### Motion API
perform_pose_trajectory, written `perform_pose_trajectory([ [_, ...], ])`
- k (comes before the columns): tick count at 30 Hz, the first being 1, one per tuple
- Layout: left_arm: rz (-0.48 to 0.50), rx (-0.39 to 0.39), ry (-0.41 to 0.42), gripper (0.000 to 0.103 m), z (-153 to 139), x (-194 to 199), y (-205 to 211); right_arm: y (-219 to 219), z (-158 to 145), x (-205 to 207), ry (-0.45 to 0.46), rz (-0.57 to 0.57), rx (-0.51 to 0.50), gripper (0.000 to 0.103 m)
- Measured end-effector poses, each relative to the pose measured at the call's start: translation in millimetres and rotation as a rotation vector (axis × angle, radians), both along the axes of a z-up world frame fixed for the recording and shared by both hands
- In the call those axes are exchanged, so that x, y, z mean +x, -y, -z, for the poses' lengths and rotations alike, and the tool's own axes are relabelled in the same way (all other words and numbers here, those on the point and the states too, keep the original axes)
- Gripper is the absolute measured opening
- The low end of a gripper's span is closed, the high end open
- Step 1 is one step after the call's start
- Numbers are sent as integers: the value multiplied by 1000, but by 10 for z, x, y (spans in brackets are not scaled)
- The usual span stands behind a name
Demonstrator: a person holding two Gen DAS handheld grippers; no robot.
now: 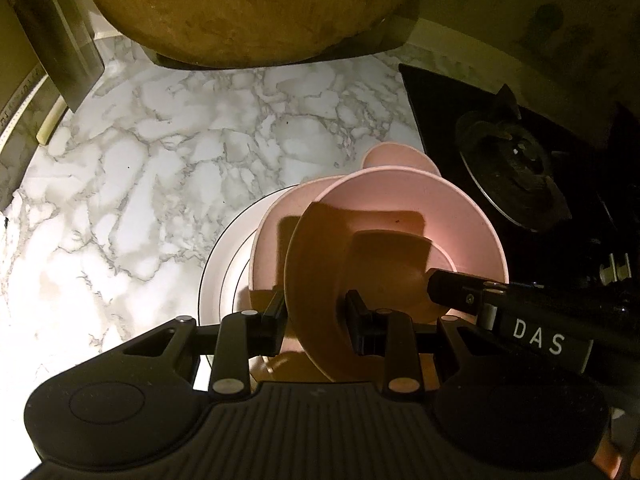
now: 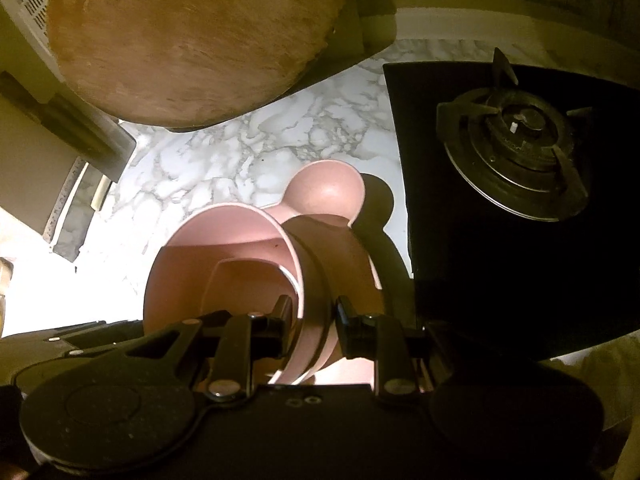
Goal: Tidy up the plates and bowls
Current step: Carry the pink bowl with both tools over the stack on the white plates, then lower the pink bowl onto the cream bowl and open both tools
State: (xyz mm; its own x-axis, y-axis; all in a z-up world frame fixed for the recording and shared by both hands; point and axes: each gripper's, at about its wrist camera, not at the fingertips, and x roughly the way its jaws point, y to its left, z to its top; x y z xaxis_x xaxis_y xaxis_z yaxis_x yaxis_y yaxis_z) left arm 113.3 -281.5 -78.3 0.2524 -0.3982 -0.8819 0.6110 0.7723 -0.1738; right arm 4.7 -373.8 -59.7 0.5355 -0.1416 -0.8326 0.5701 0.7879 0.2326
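Observation:
A round pink bowl (image 1: pixel 400 208) hangs tilted just above a pink dish with round ears (image 1: pixel 394 156), which rests on a white plate (image 1: pixel 222 268). My left gripper (image 1: pixel 318 316) is shut on the bowl's near wall, one finger inside and one outside. From the right, a finger (image 1: pixel 452 294) of the right gripper comes over the bowl's far rim. In the right wrist view my right gripper (image 2: pixel 314 318) is shut on the rim of the same bowl (image 2: pixel 224 240), with the eared dish (image 2: pixel 328 190) just beyond it. Part of the left gripper's body shows at the lower left.
The stack sits on a marble counter (image 1: pixel 160 152). A black gas hob (image 2: pixel 516 144) lies right beside it. A large round wooden board (image 2: pixel 188 36) leans at the back. A dark upright object (image 1: pixel 60 36) stands at the far left.

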Motion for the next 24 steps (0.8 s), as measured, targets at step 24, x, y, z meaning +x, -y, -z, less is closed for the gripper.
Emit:
perform_pose_trajectory([
  [24,3,6,3,30,31,88,19,78,71,75,-3,-34,43,29],
])
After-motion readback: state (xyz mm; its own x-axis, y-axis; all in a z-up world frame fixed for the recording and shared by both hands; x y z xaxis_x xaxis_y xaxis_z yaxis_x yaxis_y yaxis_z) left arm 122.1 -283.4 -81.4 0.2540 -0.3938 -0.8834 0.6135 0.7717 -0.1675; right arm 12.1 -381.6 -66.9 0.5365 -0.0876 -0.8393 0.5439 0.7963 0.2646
